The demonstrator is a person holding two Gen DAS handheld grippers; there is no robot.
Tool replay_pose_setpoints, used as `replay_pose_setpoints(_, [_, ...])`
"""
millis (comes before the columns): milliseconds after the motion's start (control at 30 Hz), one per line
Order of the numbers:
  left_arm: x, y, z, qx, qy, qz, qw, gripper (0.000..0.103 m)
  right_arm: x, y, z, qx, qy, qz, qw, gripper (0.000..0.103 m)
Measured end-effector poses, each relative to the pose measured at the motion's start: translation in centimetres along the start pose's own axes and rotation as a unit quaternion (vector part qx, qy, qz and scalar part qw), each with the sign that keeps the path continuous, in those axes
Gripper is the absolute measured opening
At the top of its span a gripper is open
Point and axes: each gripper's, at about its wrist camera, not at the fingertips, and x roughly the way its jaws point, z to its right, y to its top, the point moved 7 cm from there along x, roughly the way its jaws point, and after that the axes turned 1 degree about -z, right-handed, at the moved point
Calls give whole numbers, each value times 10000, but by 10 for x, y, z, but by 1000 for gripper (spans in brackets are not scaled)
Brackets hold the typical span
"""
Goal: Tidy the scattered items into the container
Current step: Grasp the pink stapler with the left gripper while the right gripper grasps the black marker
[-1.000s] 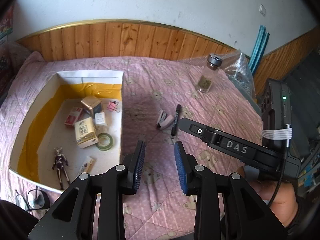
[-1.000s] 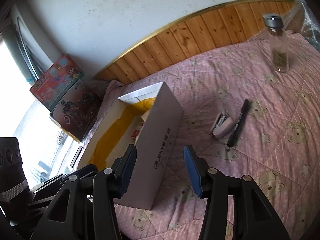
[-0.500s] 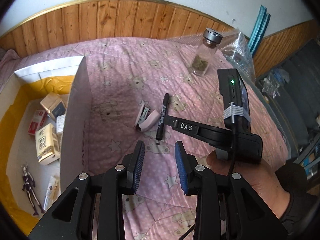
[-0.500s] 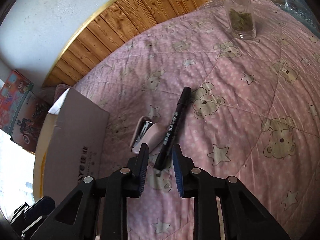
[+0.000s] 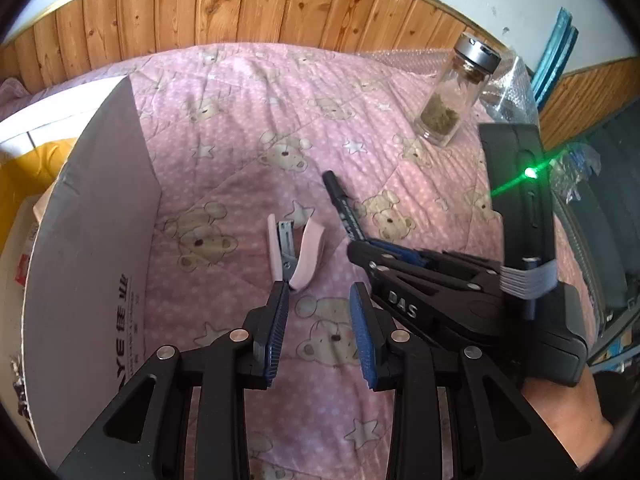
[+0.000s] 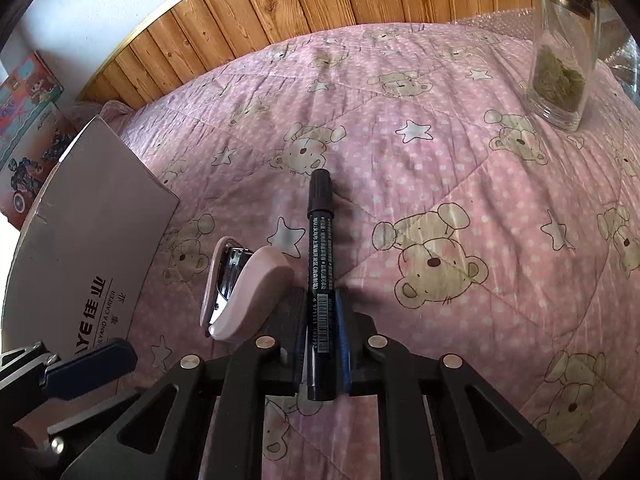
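While tilted down: right gripper (image 6: 320,344) pinching marker (image 6: 319,248).

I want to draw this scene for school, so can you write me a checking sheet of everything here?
Surface: pink bear-print quilt, wrinkled.
Job's things: black marker lying on the quilt; pink stapler beside it, apart from it; glass jar upright, farther off; cardboard box at the left, partly filled.
Clutter: bubble wrap behind the jar.
Grippers: right tongs have just closed, shut on the marker; left tongs open, nothing between them, near the stapler.
Cables: white strap around the right tool.
Surroundings: wooden wall panelling; picture boxes.
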Motion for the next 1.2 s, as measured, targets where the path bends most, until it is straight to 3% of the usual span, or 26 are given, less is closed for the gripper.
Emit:
replay_pose_setpoints(267, [44,7,0,-102,35,-9,9999,35,-53,-25,43,712,-33,57,9974,15])
replay_pose_setpoints(367, [44,7,-7,-213,-30,121,9997,35,-50,-34,41,806,69,-44,9967,15])
replay_pose_setpoints(467, [43,5,-17,-281,359,114,9989,36,-44,-35,40,852,154,-108,9962,15])
replay_pose_setpoints(567, [48,-6,-38,-706,605,-95,9956,37,-36,-36,39,939,177,-160,9953,15])
replay_pose_setpoints(800, [42,-7,-46,-1105,407,234,9928,44,-26,-37,41,1061,157,-191,9940,19])
replay_pose_setpoints(1000, [58,12,-34,-885,563,295,9940,46,-21,-26,42,1000,149,-18,9949,22])
replay_pose_setpoints(1033, [60,14,-34,-819,662,307,9940,46,-21,-25,43,995,171,14,9949,22])
replay_pose_setpoints(1133, [64,15,-38,-695,776,316,9941,25,-20,-23,45,1002,217,40,9947,15])
replay_pose_setpoints(1200, [62,14,-38,-627,756,295,9947,24,-22,-22,45,1077,304,81,9937,14])
